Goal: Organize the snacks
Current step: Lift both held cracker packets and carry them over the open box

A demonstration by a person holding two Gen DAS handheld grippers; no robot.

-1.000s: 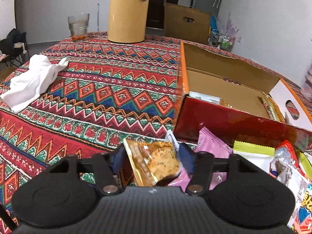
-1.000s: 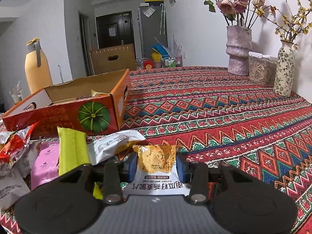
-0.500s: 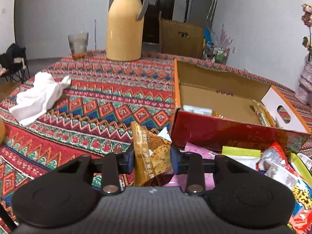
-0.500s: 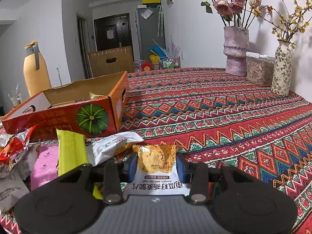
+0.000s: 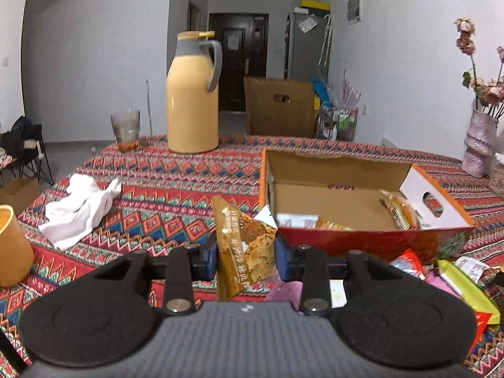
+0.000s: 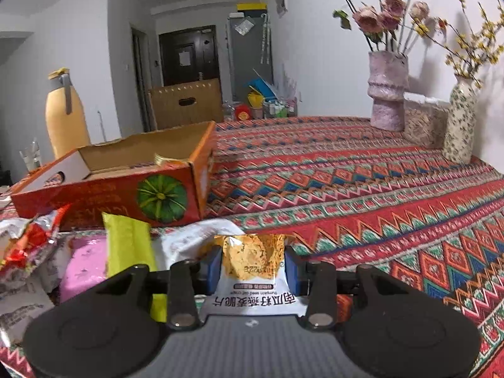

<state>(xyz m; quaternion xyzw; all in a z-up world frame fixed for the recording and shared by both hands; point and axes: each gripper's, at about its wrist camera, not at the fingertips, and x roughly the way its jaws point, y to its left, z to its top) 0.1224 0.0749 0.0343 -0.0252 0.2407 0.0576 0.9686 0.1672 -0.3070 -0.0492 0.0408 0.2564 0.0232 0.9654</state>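
Patterned red tablecloth point(image 5: 163, 189), left tongs point(image 5: 245, 253) clamping golden cracker packet point(image 5: 242, 249), right tongs point(image 6: 253, 266) gripping white-and-orange crisp packet point(image 6: 253, 271).

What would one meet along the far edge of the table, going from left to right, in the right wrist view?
Drinking glass → yellow thermos jug → pink vase of roses → clear storage container → patterned vase with yellow blossoms.

The left hand-held gripper point(image 5: 246, 260) body hides the lower end of its packet point(image 5: 241, 247). The cup point(image 5: 11, 245) is cut by the picture's left edge. In the right view, the box point(image 6: 126, 186) wall hides most of its contents, and the glass point(image 6: 31, 157) is blurred.
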